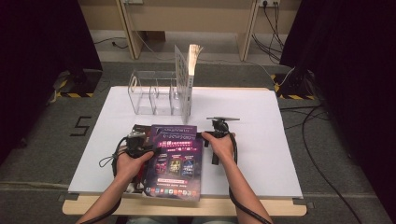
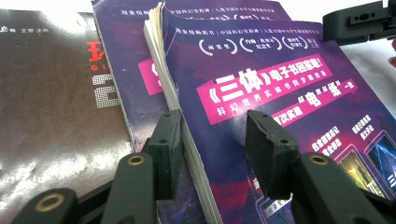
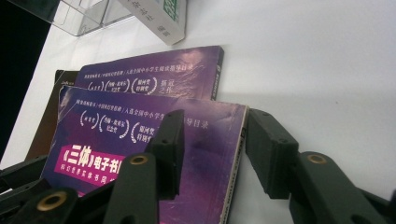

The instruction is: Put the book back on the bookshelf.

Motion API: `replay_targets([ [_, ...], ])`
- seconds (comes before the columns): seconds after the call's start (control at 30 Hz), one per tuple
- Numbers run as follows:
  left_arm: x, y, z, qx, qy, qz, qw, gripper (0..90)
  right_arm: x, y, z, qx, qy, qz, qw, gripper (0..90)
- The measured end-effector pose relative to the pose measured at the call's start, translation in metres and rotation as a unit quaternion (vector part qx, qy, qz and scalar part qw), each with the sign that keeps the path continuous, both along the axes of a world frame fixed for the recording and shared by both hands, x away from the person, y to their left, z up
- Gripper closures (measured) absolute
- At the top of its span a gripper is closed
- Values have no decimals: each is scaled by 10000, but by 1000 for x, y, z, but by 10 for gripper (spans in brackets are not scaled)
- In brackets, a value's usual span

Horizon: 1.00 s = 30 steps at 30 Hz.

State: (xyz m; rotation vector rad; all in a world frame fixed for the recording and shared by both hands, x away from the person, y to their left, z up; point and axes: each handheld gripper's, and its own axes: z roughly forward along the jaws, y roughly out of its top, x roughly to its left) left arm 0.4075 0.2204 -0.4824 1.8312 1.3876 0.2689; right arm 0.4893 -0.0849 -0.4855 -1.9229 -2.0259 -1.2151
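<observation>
White-topped table, dark curtains either side. Topmost purple book flat at the near edge, long axis running away from the person. Left gripper half-open astride its page edge; right gripper half-open astride its spine edge, neither pressing. Lower books mostly covered; whether pads touch, unclear.

Lab recording booth; black curtains; hazard-taped stands; cables across carpet
</observation>
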Motion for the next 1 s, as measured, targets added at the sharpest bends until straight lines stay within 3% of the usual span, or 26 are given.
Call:
replay_targets([
  [0.1,0,0,0,-15,7,8,10000,561,0,-2,0,91,158,-23,9998,600],
  [0.37,1,0,1,1,30,4,10000,561,-4,-4,-1,188,221,-2,9996,604],
  [0.47,1,0,1,3,44,2,10000,557,-5,-4,-1,330,410,84,9986,624],
  [0.77,0,-1,1,25,6,-2,10000,555,-8,-3,-1,187,265,77,9994,669],
  [1.0,-3,4,1,-10,11,-46,10000,553,-9,-11,4,673,248,62,9974,800],
])
